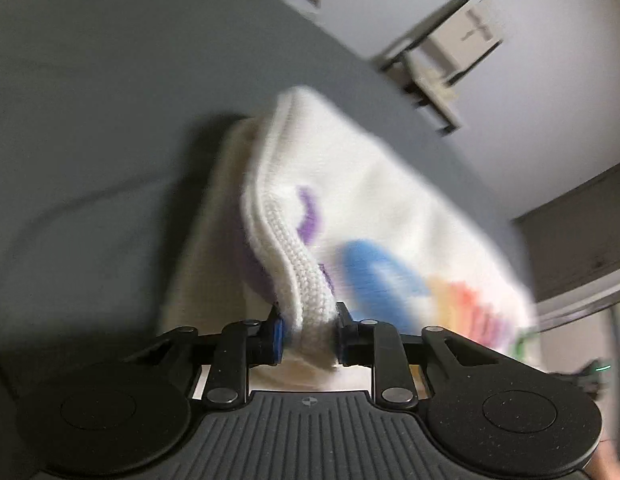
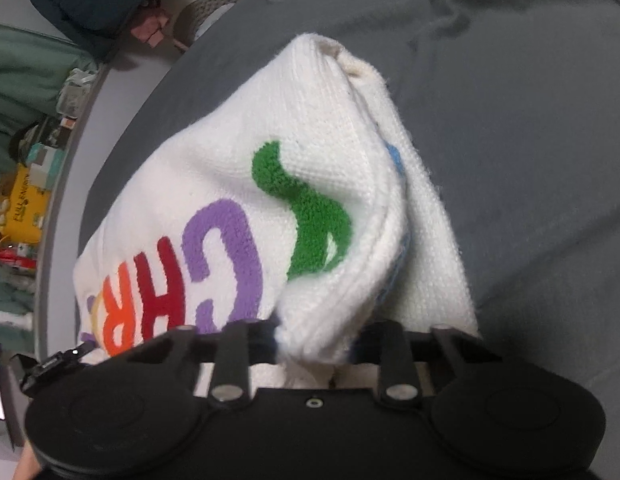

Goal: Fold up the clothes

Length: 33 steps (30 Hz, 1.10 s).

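A white knit sweater (image 1: pixel 350 200) with coloured letters hangs over a grey sheet (image 1: pixel 109 100). My left gripper (image 1: pixel 308 334) is shut on its ribbed edge, which bunches between the blue-padded fingers. The sweater blurs to the right. In the right wrist view the same sweater (image 2: pixel 237 168) shows green, purple, red and orange letters. My right gripper (image 2: pixel 316 344) is shut on a folded edge of it. The cloth hangs doubled from both grips above the grey sheet (image 2: pixel 530 120).
The grey sheet's edge runs diagonally in both views. Beyond it are a white furniture piece (image 1: pixel 442 64), a woven basket (image 2: pixel 201 16), a dark garment (image 2: pixel 89 0) and cluttered boxes (image 2: pixel 25 204) on the floor at the left.
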Available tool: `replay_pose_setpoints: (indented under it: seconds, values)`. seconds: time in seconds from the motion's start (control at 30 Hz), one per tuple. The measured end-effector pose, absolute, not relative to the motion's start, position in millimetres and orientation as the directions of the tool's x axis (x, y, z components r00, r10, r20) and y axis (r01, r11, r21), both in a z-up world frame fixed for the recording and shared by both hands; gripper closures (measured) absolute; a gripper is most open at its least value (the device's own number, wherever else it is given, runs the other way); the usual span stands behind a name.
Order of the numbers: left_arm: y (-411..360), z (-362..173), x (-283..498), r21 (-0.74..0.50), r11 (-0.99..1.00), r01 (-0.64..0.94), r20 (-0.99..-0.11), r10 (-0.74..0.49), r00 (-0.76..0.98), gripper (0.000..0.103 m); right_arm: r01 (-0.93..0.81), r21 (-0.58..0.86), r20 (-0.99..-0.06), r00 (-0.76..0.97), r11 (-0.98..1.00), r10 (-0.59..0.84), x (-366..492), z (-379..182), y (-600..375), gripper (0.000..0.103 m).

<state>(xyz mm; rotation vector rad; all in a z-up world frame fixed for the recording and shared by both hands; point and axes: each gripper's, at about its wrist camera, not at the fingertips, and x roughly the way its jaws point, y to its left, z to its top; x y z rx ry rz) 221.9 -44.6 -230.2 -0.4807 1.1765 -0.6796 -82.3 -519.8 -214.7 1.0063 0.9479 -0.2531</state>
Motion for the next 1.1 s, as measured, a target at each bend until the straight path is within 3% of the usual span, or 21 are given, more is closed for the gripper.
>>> replay_pose_setpoints:
  seconds: [0.13,0.23,0.37,0.5,0.6,0.63,0.7,0.73,0.8,0.97,1.1]
  values:
    - [-15.3,-195.9,226.8,-0.840,0.536,0.081,-0.503,-0.827,0.250,0.081,0.492,0.775,-0.609,0.750,0.397,0.260,-112.5,-175.3,-536.5,0.088]
    - [1.5,-196.1,230.5,-0.821,0.571,0.020,-0.544,-0.792,0.276,0.081,0.460,0.822,-0.546,0.804,0.335,0.235,-125.5,-157.4,-551.1,0.089]
    - [-4.4,-251.7,227.5,-0.677,0.732,-0.075,-0.734,-0.663,0.149,0.080,0.610,0.699,-0.704,0.679,0.373,0.207,-118.1,-188.8,-552.7,0.088]
    - [-16.4,-277.8,223.4,-0.594,0.803,-0.046,-0.799,-0.583,0.147,0.078,0.695,0.572,-0.814,0.544,0.436,0.201,-105.9,-224.1,-539.5,0.083]
    - [-21.6,-275.5,223.9,-0.571,0.821,-0.018,-0.813,-0.562,0.155,0.069,0.703,0.528,-0.840,0.515,0.476,0.171,-108.3,-222.8,-531.2,0.066]
    - [-21.8,-274.1,223.5,-0.568,0.823,-0.016,-0.815,-0.559,0.155,0.065,0.696,0.524,-0.839,0.522,0.491,0.156,-111.7,-215.9,-528.7,0.051]
    - [-25.9,-270.8,219.4,-0.567,0.824,0.002,-0.813,-0.560,0.158,0.043,0.680,0.515,-0.835,0.535,0.522,0.127,-118.5,-202.1,-523.6,0.037]
    - [-26.1,-267.3,217.4,-0.556,0.831,0.022,-0.817,-0.551,0.167,0.037,0.672,0.510,-0.833,0.541,0.537,0.113,-121.9,-195.2,-521.0,0.036]
    - [-23.4,-257.6,214.1,-0.515,0.854,0.075,-0.832,-0.519,0.194,0.007,0.656,0.498,-0.828,0.555,0.567,0.085,-128.7,-181.4,-515.9,0.036]
    - [-4.5,-231.1,201.5,-0.435,0.880,0.189,-0.833,-0.473,0.286,0.005,0.586,0.437,-0.784,0.620,0.682,-0.030,-161.3,-110.5,-491.0,0.036]
    - [12.1,-205.6,195.6,-0.525,0.824,0.214,-0.739,-0.565,0.367,0.005,0.482,0.454,-0.703,0.711,0.749,-0.032,-182.5,-40.8,-481.6,0.036]
